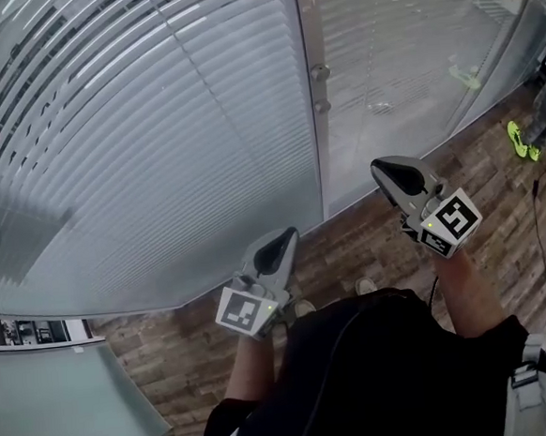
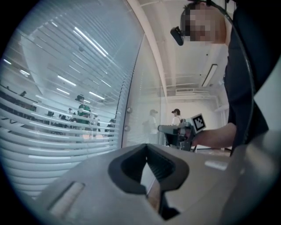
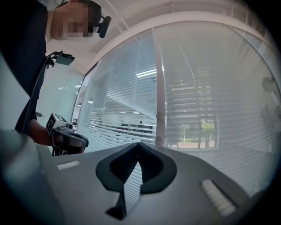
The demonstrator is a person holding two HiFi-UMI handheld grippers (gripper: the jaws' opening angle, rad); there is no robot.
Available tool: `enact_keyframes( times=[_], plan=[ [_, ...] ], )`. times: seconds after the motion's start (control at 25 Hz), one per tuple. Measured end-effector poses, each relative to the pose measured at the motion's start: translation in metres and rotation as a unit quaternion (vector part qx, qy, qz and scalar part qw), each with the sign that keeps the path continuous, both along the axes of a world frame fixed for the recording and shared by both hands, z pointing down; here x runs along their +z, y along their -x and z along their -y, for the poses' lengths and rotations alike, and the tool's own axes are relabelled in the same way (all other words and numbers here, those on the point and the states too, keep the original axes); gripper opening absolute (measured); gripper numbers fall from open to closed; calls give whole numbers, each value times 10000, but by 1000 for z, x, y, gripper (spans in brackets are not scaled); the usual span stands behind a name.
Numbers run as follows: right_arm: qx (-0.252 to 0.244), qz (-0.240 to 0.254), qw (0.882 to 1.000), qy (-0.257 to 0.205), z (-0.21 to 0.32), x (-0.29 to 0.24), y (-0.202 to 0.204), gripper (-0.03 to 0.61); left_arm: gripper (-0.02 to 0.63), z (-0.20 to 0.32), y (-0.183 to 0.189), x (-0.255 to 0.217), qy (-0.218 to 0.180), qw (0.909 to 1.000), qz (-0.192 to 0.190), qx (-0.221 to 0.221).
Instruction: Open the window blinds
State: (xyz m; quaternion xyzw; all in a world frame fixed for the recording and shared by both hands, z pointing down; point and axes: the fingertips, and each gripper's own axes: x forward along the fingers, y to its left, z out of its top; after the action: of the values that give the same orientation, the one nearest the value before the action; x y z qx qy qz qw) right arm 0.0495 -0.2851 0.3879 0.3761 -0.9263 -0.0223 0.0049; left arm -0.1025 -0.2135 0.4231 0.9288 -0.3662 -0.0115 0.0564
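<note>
Open floor (image 1: 350, 244) runs up to the blinds (image 1: 153, 128).

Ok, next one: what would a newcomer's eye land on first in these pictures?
The pale slatted blinds fill the upper left of the head view, bounded on the right by a vertical window post. In front of them, above the wood floor, the left gripper and the right gripper are held out. Both have their jaws together on nothing.
</note>
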Motion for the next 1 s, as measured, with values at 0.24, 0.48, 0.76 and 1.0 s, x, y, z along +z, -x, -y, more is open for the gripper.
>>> enact_keyframes(
  times=[0.24, 0.48, 0.76, 1.0],
  plan=[
    [-286, 282, 9991, 98, -16, 10, -10, 6, 5, -2, -12, -11, -84, 9999, 78, 32],
    [-519, 274, 9983, -17, -23, 5, -18, 5, 5, 3, -28, -14, -99, 9999, 85, -26],
    [-557, 89, 9984, 76, -22, 11, -22, 6, 5, 18, -62, -21, -229, 9995, 135, 143],
    [-727, -347, 9967, 11, -38, 21, -28, 5, 5, 20, -89, -25, -340, 9989, 211, 247]
  ],
)
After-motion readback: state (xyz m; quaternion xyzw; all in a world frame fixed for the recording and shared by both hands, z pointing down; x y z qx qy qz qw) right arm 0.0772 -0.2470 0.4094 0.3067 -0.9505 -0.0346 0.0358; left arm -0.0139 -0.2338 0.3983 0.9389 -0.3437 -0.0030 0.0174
